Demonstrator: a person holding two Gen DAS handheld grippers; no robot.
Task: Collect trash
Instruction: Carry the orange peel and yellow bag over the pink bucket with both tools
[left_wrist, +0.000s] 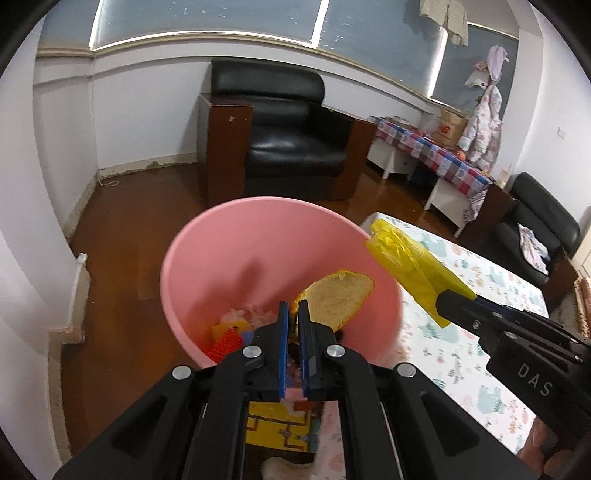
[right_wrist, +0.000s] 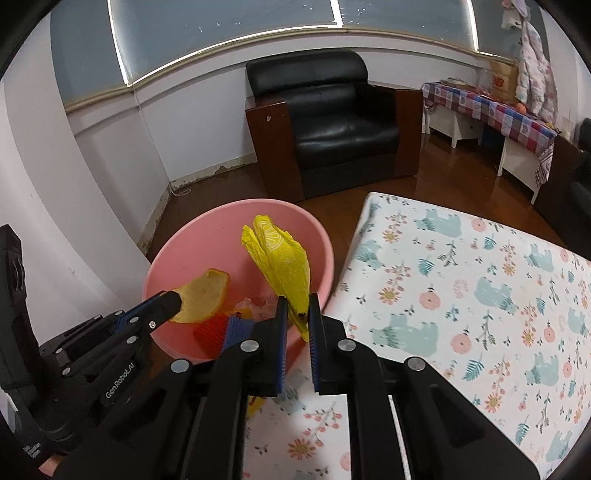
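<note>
A pink bin (left_wrist: 236, 254) stands on the floor beside the table; it also shows in the right wrist view (right_wrist: 207, 236). My left gripper (left_wrist: 293, 308) is shut on a pale fruit peel (left_wrist: 340, 299) and holds it over the bin's opening; the peel also shows in the right wrist view (right_wrist: 203, 295). My right gripper (right_wrist: 297, 304) is shut on a yellow plastic bag (right_wrist: 284, 266) above the bin's right rim; the bag (left_wrist: 410, 266) shows in the left wrist view too. Red and orange trash (left_wrist: 225, 339) lies at the bin's bottom.
A table with a floral bear-print cloth (right_wrist: 461, 288) lies to the right of the bin. A black armchair (right_wrist: 332, 122) stands behind on the wooden floor. A low bench with a checked cloth (right_wrist: 495, 110) is at the far right. A yellow printed item (left_wrist: 280, 428) lies below my left gripper.
</note>
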